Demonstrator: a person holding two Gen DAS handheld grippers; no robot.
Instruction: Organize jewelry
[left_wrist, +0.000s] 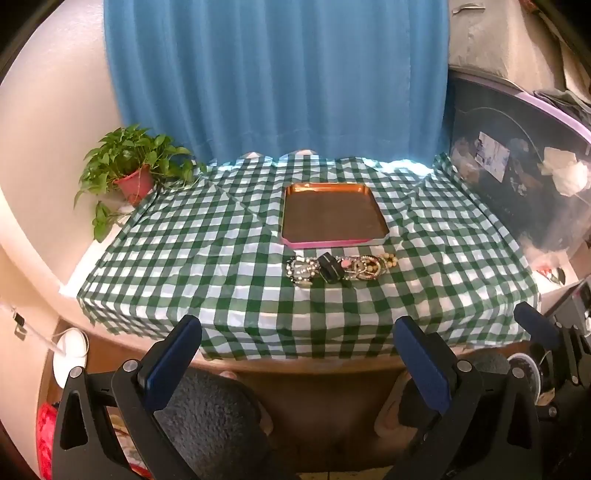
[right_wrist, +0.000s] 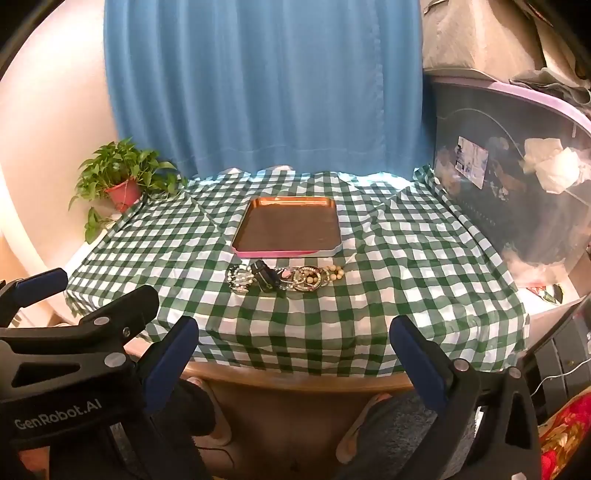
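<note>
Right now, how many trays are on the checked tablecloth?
1. The tray lies flat near the middle of the checked tablecloth, just behind the row of jewelry. Nothing lies in it. No other tray shows in either view.

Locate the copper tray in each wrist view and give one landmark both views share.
Left wrist view: the copper tray sits just right of centre on the checked cloth, with the jewelry pile in front of it.
Right wrist view: the tray sits at centre, slightly left, behind the same pile.
Shared landmark: the potted plant at the table's far left corner.
</note>
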